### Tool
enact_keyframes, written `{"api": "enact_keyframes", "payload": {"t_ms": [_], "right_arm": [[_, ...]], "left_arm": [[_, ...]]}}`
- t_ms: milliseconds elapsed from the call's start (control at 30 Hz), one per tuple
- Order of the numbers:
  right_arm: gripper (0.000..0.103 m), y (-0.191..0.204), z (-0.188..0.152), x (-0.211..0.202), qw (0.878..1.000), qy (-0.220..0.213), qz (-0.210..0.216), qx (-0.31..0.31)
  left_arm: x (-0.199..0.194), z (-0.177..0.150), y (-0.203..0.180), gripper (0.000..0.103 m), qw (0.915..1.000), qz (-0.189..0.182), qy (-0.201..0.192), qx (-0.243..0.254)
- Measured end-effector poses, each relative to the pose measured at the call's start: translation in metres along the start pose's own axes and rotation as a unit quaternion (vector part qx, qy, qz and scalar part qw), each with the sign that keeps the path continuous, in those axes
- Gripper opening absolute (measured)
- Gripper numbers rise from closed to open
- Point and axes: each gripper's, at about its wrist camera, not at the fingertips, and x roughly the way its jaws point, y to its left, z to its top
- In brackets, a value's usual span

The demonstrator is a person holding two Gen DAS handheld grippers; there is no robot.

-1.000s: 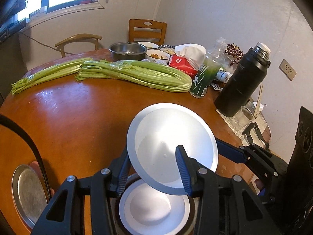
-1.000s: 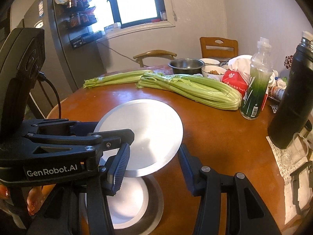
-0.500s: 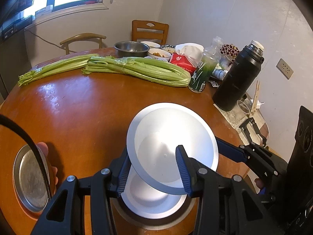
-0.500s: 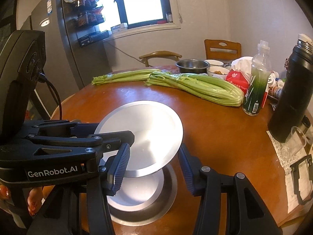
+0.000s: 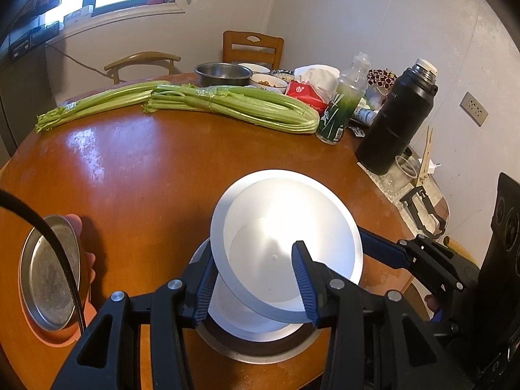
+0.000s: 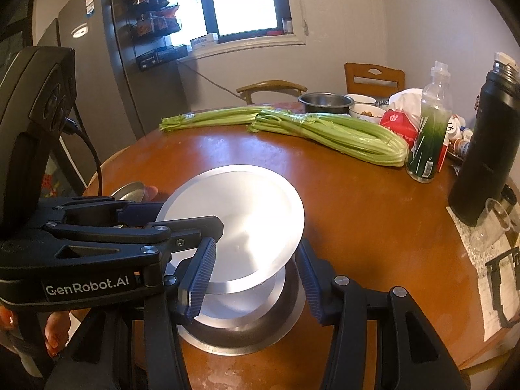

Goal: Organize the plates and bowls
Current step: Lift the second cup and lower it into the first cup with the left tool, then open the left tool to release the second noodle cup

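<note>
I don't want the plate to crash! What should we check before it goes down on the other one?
1. Left tongs pinching the raised plate: ok.
2. Right tongs gripping it too: cannot tell.
3. Bottom plate right underneath: ok.
4. Raised plate level: not ok, it is tilted.
5. Side plate clear of the landing spot: ok.

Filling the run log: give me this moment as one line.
phase: stacking | held: round steel plate by left claw and right claw | target: steel plate below | contact: not yet
</note>
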Motion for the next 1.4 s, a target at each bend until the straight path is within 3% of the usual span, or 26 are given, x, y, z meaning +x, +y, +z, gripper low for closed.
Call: {"api": "enact_keyframes", "payload": {"t_ms": [1400], "right_arm": [[0.053,0.002,-0.027,0.024,0.999,0.051,-0.001,-0.011]], "left_arm": [[0.025,-0.026,0.012,0.046,0.9994,0.017,0.030,-0.004]]}}
